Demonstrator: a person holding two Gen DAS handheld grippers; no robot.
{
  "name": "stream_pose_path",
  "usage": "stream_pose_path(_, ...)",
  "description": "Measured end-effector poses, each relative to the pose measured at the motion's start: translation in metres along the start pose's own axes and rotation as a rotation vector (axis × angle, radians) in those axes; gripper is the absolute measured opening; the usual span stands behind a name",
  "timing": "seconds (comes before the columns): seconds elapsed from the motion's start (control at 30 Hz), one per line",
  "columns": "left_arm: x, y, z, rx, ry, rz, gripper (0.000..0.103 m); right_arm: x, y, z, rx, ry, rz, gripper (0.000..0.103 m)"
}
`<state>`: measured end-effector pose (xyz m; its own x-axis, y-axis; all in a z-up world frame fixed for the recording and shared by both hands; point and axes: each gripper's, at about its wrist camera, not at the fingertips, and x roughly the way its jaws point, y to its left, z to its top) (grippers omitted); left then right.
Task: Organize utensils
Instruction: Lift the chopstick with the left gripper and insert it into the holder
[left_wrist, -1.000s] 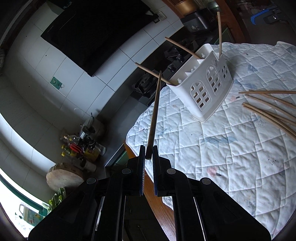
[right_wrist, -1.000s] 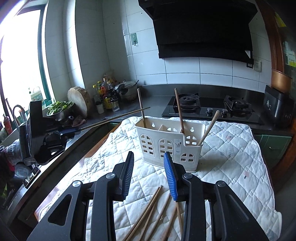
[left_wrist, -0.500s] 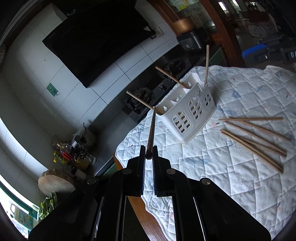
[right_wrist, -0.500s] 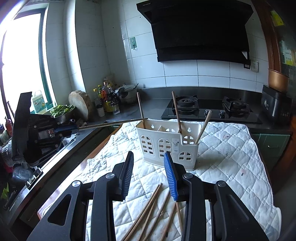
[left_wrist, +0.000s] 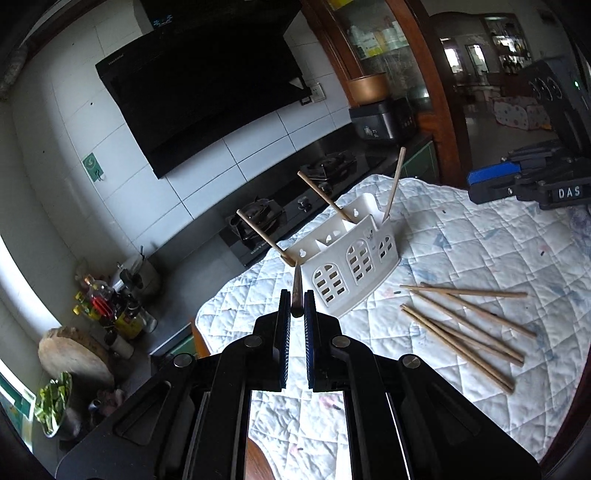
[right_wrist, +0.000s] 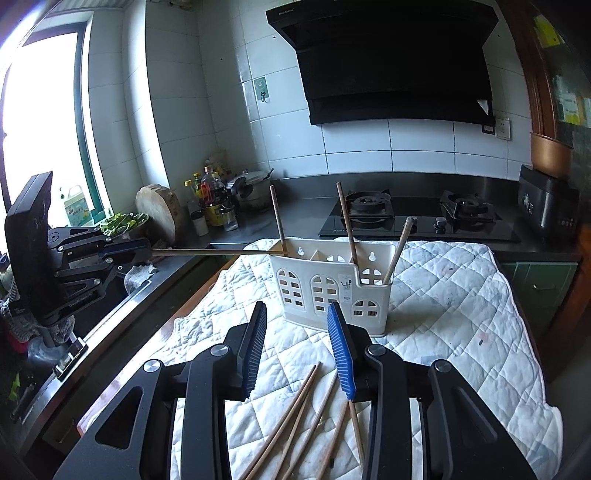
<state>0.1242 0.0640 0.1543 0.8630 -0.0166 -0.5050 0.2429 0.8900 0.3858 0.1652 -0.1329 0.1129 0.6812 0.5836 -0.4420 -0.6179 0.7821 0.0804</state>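
The left hand-held gripper (left_wrist: 297, 314) pinches one chopstick (right_wrist: 218, 252), its tip at the left end of the white caddy (right_wrist: 332, 284). The right hand-held gripper (right_wrist: 297, 349) hangs partly open, empty, over loose chopsticks (left_wrist: 465, 325) on the quilted desk (left_wrist: 461, 251).

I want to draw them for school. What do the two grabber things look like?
Both are black, made of flat angular bars joined by round silver rivets. The left gripper and the right gripper each end in two flat fingers lined with ribbed blue pads. Seen from the side, the right one carries white letters reading DAS, and the left one has a tall black block behind it.
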Motion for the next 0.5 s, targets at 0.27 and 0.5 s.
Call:
stream_pose_path(0.27, 0.019, 0.036, 0.045, -0.193, -0.023, -0.084, 0.006, -0.001, 0.0, 0.005, 0.001, -0.01, -0.002, 0.034)
stream_pose_path(0.5, 0.076, 0.069, 0.079, -0.454, 0.06, -0.224, 0.006, 0.004, -0.011, 0.003, 0.018, -0.001, -0.022, 0.034)
